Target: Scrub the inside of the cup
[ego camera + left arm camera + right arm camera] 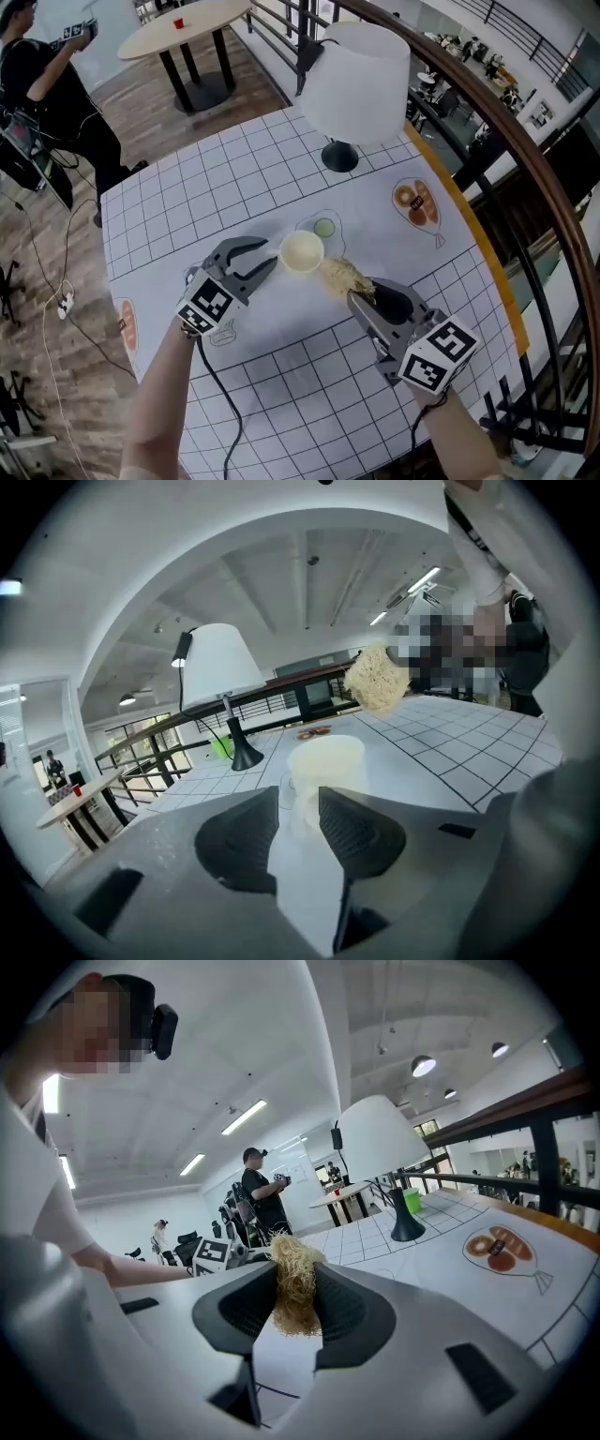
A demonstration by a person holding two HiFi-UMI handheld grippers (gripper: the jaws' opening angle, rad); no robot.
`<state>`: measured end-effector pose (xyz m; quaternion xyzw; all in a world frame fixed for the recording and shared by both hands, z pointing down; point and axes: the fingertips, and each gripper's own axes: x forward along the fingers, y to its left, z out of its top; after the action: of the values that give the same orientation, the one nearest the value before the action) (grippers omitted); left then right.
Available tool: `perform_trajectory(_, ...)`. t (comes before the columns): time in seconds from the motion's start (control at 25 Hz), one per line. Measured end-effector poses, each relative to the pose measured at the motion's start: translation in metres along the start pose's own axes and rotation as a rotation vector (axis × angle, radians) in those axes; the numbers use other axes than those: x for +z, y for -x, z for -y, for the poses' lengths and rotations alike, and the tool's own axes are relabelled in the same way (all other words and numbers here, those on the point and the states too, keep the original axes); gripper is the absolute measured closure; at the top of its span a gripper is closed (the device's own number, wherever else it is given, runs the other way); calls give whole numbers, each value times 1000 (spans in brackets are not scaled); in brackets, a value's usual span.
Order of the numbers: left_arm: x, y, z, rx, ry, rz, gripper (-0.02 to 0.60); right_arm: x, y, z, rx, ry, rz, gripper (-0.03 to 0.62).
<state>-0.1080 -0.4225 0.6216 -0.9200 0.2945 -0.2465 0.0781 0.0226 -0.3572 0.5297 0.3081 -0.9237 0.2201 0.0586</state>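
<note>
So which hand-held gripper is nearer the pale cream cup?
Left. The left hand-held gripper, open, is right beside the cup; the right hand-held gripper, clamping a tan fibre scrubber, sits farther off.

White-shaded table lamp (356, 84) on a black base stood on a white grid-lined tabletop (281, 394), small green container (324, 227) near its base, round pale wooden table (183, 28) beyond, person in black clothes (47, 84) beside it.

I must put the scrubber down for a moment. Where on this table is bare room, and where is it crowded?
Bare cloth lies along the near edge and at the far left of the lamp. Crowded: the middle, where cup, small green thing, left gripper and right gripper with the scrubber meet.
</note>
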Motion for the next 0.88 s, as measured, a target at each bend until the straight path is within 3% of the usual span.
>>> perform_trajectory(0.12,-5,-11,8,-44,-12,-6,457,-6,2,5,-5,-3,-5,482)
perform_trajectory(0.24,-5,-11,9,-35,2,4,464,-12,2,7,-10,-7,-13,482)
perform_trajectory(0.28,-5,-9,9,-32,15,9,495,-13,2,7,-9,-6,-14,482)
perform_trajectory(0.64,4,2,46,-101,171,40,527,-8,13,0,-12,15,-18,482)
perform_trajectory(0.88,21,10,74,-82,262,85,529,2,24,-7,-17,22,-37,482)
